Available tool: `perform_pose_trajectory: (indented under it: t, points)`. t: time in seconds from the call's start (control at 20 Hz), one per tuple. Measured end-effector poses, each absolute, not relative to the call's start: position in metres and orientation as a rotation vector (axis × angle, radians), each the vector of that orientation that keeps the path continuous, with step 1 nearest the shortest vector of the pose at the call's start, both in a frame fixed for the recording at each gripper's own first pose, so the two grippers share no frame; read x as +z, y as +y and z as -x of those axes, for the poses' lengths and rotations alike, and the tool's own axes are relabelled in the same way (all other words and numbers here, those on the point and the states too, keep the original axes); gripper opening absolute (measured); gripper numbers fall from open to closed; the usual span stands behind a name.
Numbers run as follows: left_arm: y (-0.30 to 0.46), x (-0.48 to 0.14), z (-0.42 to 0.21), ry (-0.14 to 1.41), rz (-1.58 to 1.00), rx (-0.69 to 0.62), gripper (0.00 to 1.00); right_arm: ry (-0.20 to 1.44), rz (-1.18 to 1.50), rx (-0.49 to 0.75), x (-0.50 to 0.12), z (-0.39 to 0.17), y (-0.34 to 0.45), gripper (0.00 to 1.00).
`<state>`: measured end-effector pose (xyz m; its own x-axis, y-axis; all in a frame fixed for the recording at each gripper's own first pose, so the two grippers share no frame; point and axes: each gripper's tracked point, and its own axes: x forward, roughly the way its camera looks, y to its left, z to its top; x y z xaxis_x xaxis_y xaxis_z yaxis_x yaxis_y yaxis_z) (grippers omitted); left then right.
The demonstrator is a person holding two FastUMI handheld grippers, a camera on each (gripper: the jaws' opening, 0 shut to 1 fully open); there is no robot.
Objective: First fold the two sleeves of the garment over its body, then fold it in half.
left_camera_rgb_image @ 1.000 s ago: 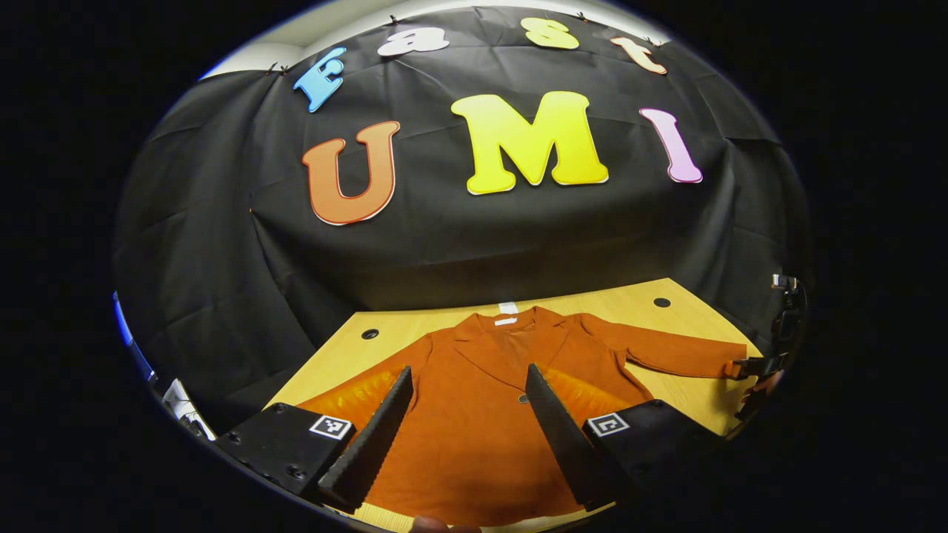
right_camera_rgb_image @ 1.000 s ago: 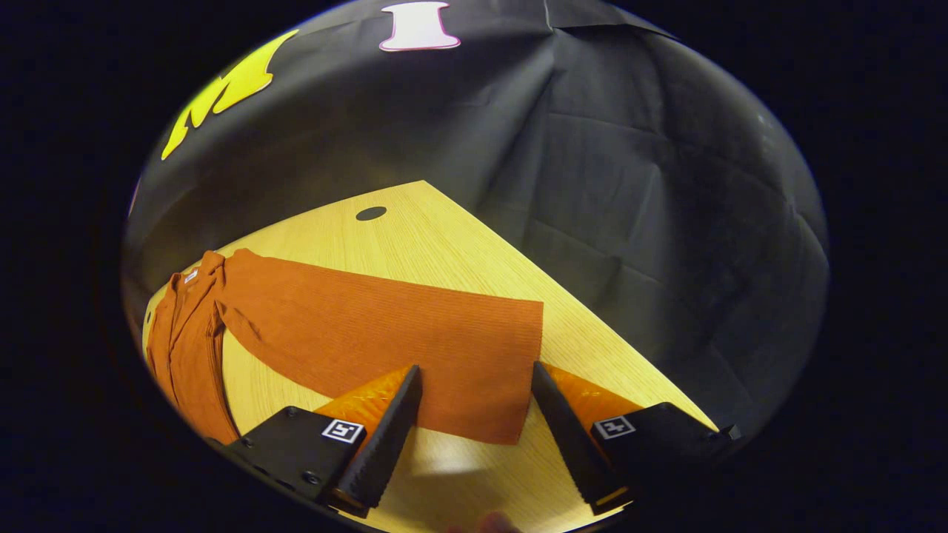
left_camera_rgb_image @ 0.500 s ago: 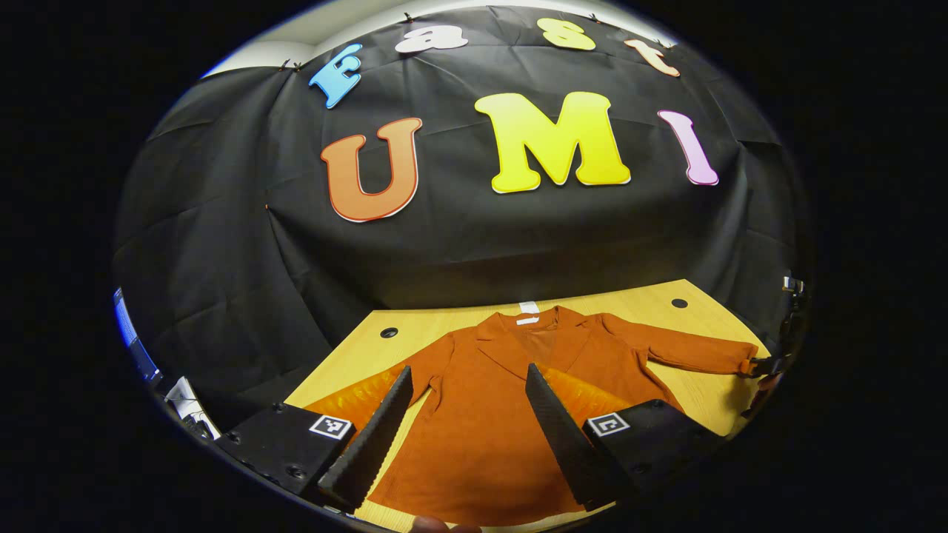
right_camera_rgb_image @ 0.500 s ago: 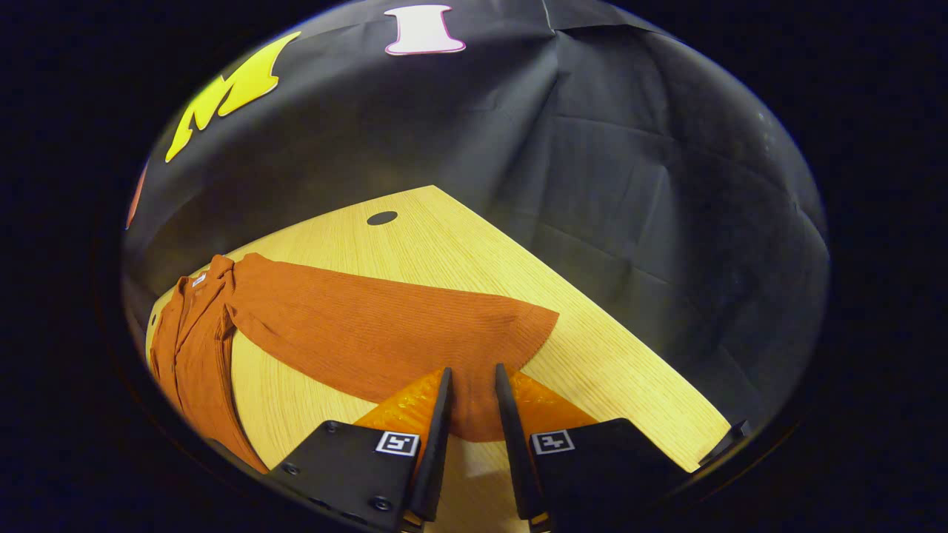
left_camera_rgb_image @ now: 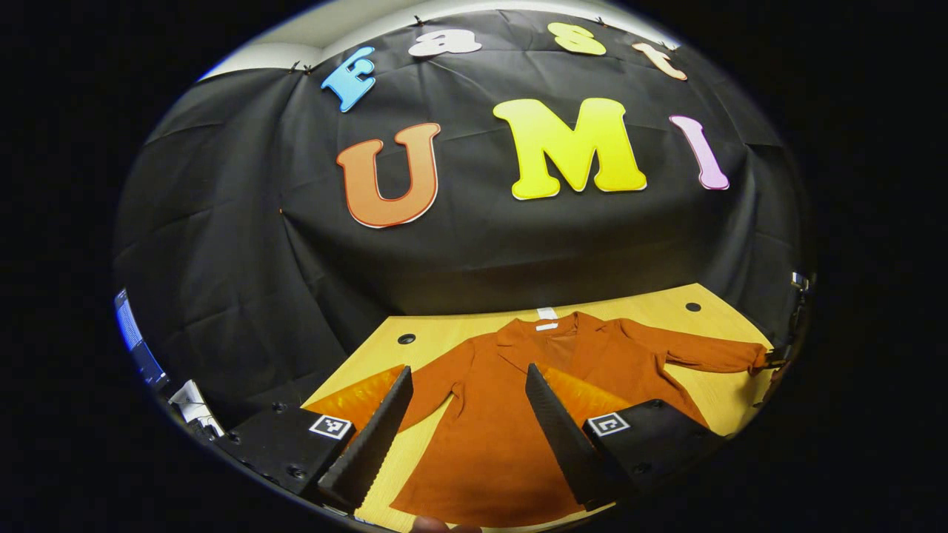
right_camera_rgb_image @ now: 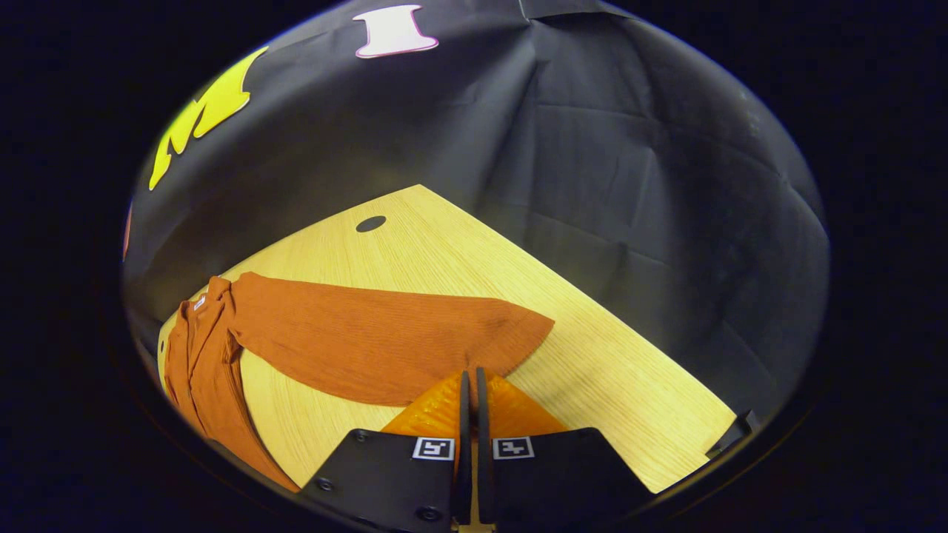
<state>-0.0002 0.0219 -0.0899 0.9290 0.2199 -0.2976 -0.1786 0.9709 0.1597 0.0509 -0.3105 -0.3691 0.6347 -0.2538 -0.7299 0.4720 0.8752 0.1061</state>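
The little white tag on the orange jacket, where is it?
In the left gripper view, the white tag sits inside the collar of the rust-orange ribbed jacket, at its far edge near the black cloth wall.

The right gripper [right_camera_rgb_image: 469, 381] closed its fingers on the end of the sleeve [right_camera_rgb_image: 385, 340], and the flat cuff bunched up into a round shape.

Left gripper [left_camera_rgb_image: 463, 414] and right gripper [right_camera_rgb_image: 469, 414]: each has two serrated, wedge-shaped fingers on boxy black mounts [left_camera_rgb_image: 285, 448] with visible screws, each mount carrying a small square black-and-white marker [right_camera_rgb_image: 433, 448].
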Motion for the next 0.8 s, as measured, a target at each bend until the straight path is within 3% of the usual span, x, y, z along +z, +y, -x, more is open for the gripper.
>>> perform_pose_trajectory:
  t: [0.5, 0.8]
  points:
    - [0.062, -0.096, -0.009, 0.288, -0.097, 0.225, 0.99, 0.625, -0.158, -0.340, -0.266, -0.095, -0.298, 0.04]
    - [0.098, -0.108, -0.005, 0.292, -0.043, 0.267, 0.99, 0.521, -0.056, -0.235, -0.196, -0.134, -0.251, 0.04]
